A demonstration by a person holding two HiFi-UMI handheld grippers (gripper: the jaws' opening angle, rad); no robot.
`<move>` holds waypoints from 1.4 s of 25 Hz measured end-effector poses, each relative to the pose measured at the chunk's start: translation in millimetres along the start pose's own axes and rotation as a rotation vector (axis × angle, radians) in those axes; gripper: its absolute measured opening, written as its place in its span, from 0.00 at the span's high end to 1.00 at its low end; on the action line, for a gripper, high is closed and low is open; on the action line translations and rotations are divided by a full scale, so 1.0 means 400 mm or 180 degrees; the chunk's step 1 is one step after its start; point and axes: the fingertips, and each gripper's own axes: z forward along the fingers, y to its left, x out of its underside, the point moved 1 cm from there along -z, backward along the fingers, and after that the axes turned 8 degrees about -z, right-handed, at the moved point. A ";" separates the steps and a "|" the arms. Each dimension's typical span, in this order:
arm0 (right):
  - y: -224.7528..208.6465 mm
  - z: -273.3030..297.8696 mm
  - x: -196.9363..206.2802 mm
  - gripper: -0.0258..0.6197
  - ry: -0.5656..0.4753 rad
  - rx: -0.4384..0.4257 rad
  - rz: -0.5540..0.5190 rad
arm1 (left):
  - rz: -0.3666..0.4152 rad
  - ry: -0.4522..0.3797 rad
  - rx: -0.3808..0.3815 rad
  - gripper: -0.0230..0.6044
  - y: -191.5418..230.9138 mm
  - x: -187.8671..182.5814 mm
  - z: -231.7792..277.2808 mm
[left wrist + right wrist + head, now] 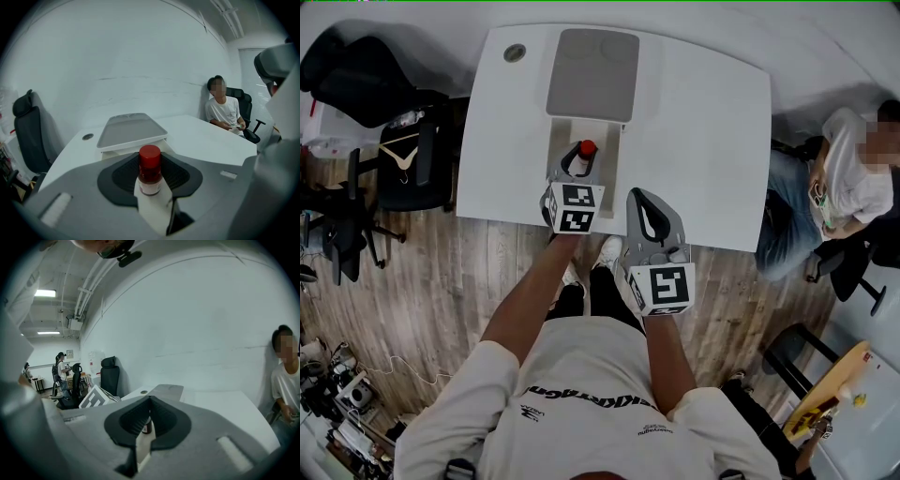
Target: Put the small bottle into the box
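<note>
Head view: a person is working the left gripper (582, 164) around a small bottle (585, 150) at the open box (558, 131) on a white table (703, 141).

From the left: the left gripper's jaws are standing spread, flanking the red-capped bottle closely without seeming to press it. The bottle is standing upright, long axis vertical, centred between them and, it seems, inside the box's near end, in front of the grey lid (592, 73). The right gripper (643, 195) is hovering just beside, nearer the person, jaws pressed together on nothing. The left hand being the nearer one, a straight pull back looks cleanest.
</note>
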 end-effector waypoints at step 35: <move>0.015 -0.032 -0.022 0.96 -0.0042 0.0062 -0.0047 | -0.0118 -0.0100 0.0027 0.67 -0.006 -0.025 -0.056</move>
